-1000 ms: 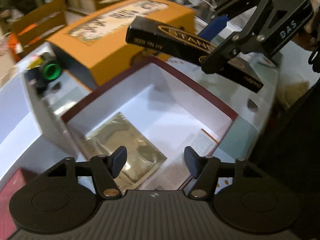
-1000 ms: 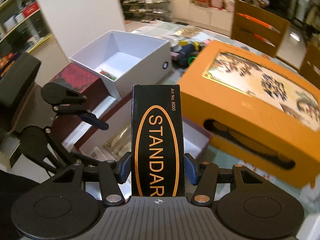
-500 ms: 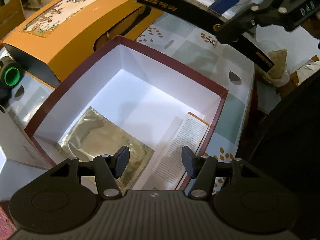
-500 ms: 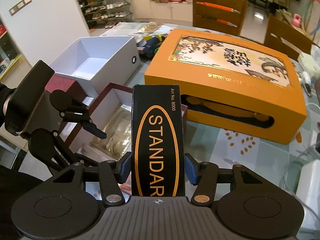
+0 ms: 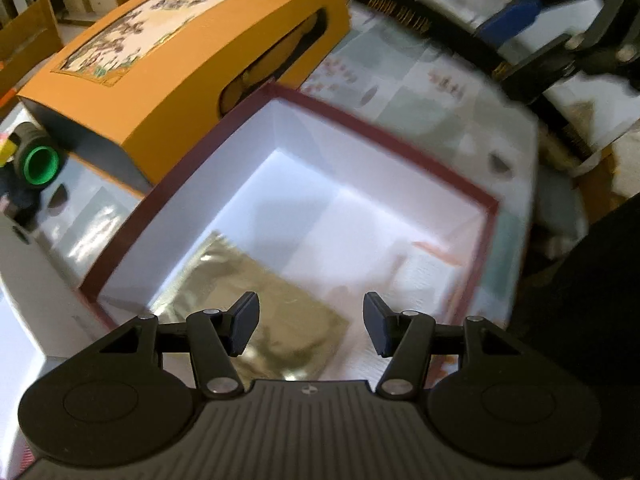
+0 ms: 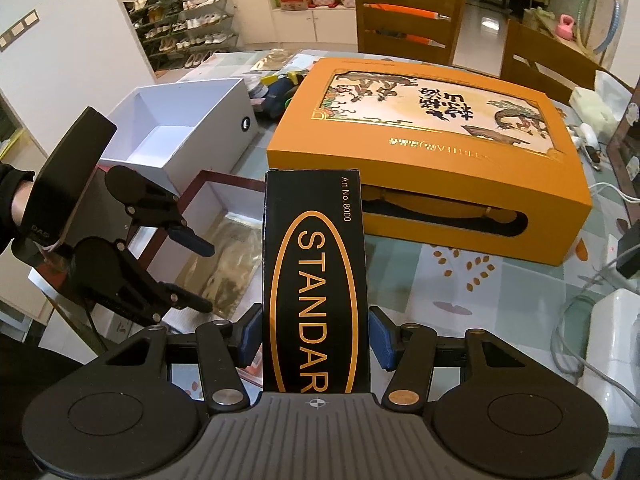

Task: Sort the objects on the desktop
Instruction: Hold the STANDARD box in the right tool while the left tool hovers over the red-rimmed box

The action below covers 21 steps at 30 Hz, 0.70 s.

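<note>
My right gripper is shut on a black box marked STANDARD, held above the table beside the dark red box. The black box shows blurred at the top of the left wrist view. My left gripper is open and empty, over the near edge of the dark red open box. It also shows at the left of the right wrist view. Inside the red box lie a gold foil packet and a printed paper sheet.
A large orange gift box lies beyond the red box. A white open box stands at far left. A green-capped object and small items lie behind it. Wooden chairs stand past the table. A white device and cables lie right.
My right gripper with the black box has moved back and right, away from over the red box. My left gripper has shifted a little over the red box and stays open.
</note>
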Tool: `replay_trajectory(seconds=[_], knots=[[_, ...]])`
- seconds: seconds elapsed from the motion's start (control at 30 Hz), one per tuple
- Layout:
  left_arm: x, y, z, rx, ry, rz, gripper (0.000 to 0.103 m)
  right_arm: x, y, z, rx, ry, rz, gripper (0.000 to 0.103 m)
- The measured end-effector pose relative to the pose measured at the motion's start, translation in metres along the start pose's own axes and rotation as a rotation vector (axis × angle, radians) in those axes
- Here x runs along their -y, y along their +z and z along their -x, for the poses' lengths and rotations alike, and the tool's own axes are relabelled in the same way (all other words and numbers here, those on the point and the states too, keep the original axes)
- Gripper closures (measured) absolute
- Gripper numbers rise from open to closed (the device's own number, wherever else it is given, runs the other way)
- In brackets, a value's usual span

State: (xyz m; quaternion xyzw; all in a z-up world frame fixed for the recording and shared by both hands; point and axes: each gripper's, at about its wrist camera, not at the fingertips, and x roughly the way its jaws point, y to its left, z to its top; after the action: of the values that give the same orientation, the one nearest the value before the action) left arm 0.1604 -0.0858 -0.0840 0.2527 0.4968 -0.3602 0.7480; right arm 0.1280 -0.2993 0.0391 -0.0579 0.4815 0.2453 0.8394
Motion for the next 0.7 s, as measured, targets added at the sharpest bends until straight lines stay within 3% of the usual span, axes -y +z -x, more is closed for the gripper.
replay_trajectory(seconds=[0.13, 0.3, 0.53, 0.7], knots=[[0.002, -0.006, -0.011, -0.040, 0.040, -0.045, 0.042, 0.000, 0.000, 0.001, 0.005, -0.009, -0.011, 0.046], [-0.009, -0.004, -0.002, 0.010, -0.004, 0.011, 0.042, 0.000, 0.000, 0.001, 0.006, -0.017, -0.021, 0.046], [-0.010, -0.001, 0.008, 0.045, -0.013, 0.010, 0.042, 0.001, 0.001, -0.003, 0.001, -0.025, -0.028, 0.045], [-0.007, -0.001, 0.014, 0.071, -0.023, 0.027, 0.036, 0.001, 0.004, -0.006, 0.000, -0.027, -0.030, 0.045]])
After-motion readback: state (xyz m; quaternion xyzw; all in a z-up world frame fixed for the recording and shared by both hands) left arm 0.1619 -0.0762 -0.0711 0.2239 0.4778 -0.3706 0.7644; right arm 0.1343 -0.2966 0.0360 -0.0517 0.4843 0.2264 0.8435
